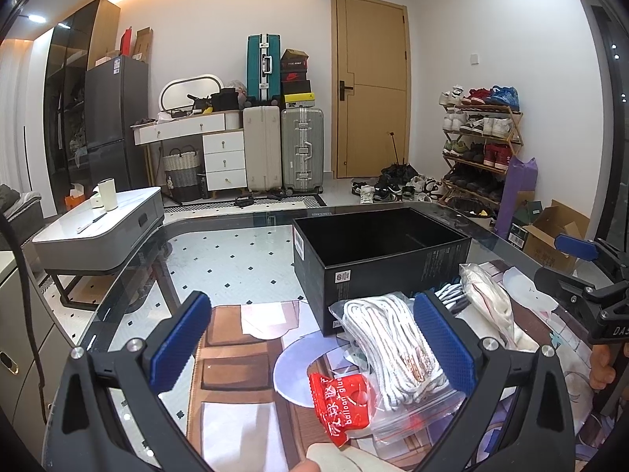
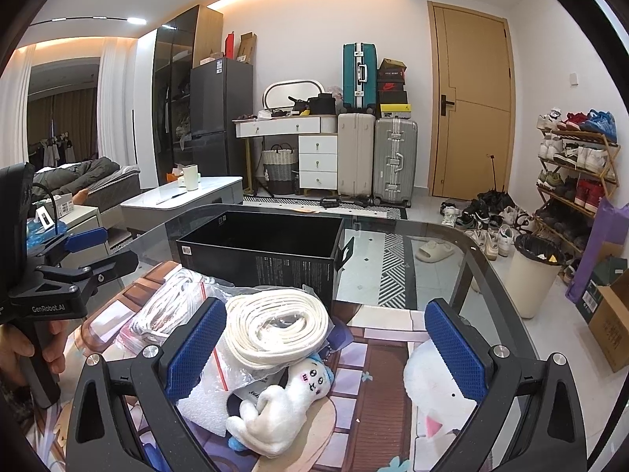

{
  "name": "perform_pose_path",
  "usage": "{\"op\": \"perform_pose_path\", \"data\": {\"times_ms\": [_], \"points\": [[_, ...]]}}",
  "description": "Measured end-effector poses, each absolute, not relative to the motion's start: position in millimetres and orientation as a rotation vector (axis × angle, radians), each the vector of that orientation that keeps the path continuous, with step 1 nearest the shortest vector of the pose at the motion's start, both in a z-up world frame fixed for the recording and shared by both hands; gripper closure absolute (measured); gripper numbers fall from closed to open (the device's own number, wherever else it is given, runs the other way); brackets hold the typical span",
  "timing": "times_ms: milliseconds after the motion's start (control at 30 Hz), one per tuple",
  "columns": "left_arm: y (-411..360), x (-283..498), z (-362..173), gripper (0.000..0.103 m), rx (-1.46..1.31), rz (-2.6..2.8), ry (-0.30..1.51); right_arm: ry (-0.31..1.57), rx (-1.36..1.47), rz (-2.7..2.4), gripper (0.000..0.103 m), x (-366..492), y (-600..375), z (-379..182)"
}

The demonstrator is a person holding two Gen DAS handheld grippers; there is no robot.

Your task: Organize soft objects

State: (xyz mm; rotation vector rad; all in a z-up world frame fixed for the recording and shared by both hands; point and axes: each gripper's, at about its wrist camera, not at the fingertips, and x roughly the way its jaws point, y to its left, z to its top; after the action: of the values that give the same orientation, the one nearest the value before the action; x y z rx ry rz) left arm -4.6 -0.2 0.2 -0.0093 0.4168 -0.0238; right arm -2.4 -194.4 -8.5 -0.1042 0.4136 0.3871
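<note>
Fingers: both pairs are standing wide apart and gripping nothing; the left gripper [image 1: 314, 338] is framing the lower middle of its view, the right gripper [image 2: 326, 350] likewise in its own.
Soft objects: a bagged bundle of white laces [image 1: 393, 350] is lying at lower centre of the left view, pressed close to the right-hand blue pad [image 1: 444, 338]; a red glue packet [image 1: 346, 405] is resting just below it.
Right view: a coil of cream strap [image 2: 275, 322] is sitting beside the left-hand pad [image 2: 196, 346], with a white plush toy [image 2: 283, 405] lying below it, between the fingers.
Black box [image 1: 377, 251]: it is standing open, apparently empty, just beyond the pile, at centre frame.
Step in hand: judged to be choosing a first item for the box.
Doing it well: centring the fingers over one bundle, closing on its bulk rather than loose plastic, and lifting clear of the box wall.
Setting: a glass table [image 2: 432, 236] with a printed mat [image 2: 373, 393].
</note>
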Motion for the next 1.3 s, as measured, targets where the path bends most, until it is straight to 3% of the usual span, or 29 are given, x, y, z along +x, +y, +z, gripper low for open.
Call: {"op": "perform_pose_path", "data": {"times_ms": [933, 1300], "points": [[4.9, -3.8, -5.3, 0.0, 0.016, -0.047, 0.497, 0.429, -0.131, 0.369, 0.0, -1.1, -192.2, -7.7], [-8.2, -0.7, -8.8, 0.0, 0.007, -0.123, 0.603, 0.584, -0.036, 0.479, 0.0, 21.0, -194.0, -20.3]]}}
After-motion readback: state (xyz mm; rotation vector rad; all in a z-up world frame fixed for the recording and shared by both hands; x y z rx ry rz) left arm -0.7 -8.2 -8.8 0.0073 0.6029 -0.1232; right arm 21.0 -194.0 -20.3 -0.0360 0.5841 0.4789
